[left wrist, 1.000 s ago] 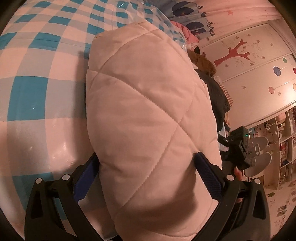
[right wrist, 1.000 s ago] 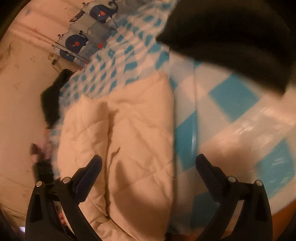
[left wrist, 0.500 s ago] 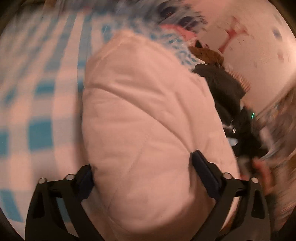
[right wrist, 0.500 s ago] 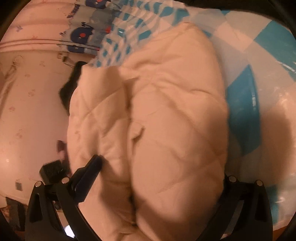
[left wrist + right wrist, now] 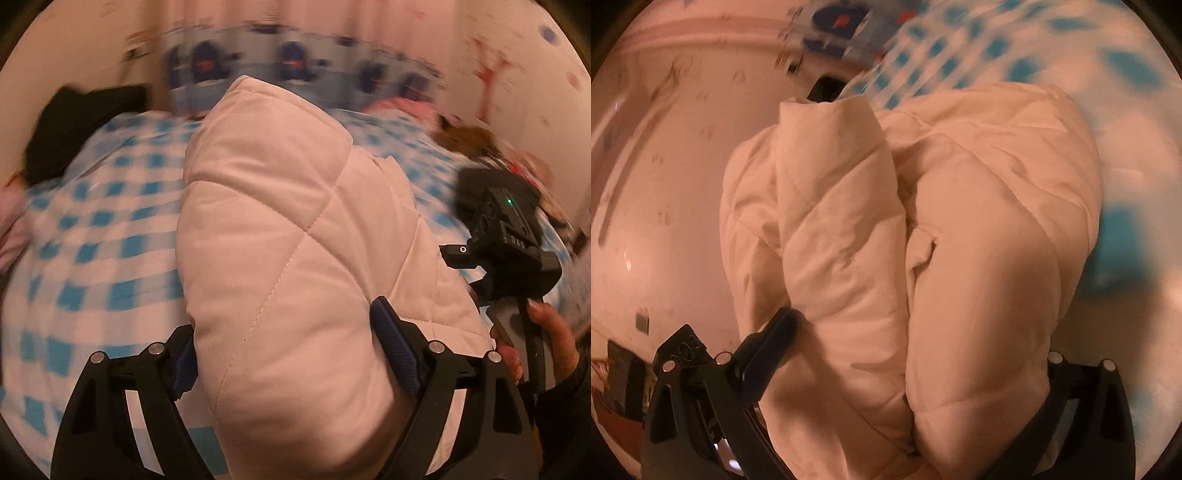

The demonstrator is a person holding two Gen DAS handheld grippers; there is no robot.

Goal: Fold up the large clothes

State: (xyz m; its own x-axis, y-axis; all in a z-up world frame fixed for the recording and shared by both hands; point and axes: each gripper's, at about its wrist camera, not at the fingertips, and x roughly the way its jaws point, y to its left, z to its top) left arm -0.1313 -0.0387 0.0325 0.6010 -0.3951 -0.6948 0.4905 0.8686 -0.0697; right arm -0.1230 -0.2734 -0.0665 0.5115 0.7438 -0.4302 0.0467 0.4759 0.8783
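Cream-white quilted fabric fills most of both views: it is a padded jacket (image 5: 291, 258), puffy, with stitched seams that cross in big diamonds. It is gathered in thick rolls and held up above the bed, which has a blue and white checked cover (image 5: 96, 236).

My left gripper (image 5: 284, 350) has its two fingers spread wide, one on each side of a fat roll of the jacket; the blue pads (image 5: 395, 350) press into the fabric on both sides, so it is grasping the jacket. From my right wrist view the jacket (image 5: 923, 240) shows two long bulging folds side by side, with a deep crease between them and a small flap at the crease. My right gripper (image 5: 916, 354) also has the bundle between its fingers, the left finger (image 5: 768, 343) lying against the fabric; the other finger is mostly hidden behind the cloth (I see only its base), but the bundle sits tight between them.

In the left view I see my right hand (image 5: 550, 343) beside the jacket, holding the handle of the other gripper. Behind are a blurred curtain with dark blue figures (image 5: 291, 62) and a black garment (image 5: 77, 125) at the far edge of the bed.
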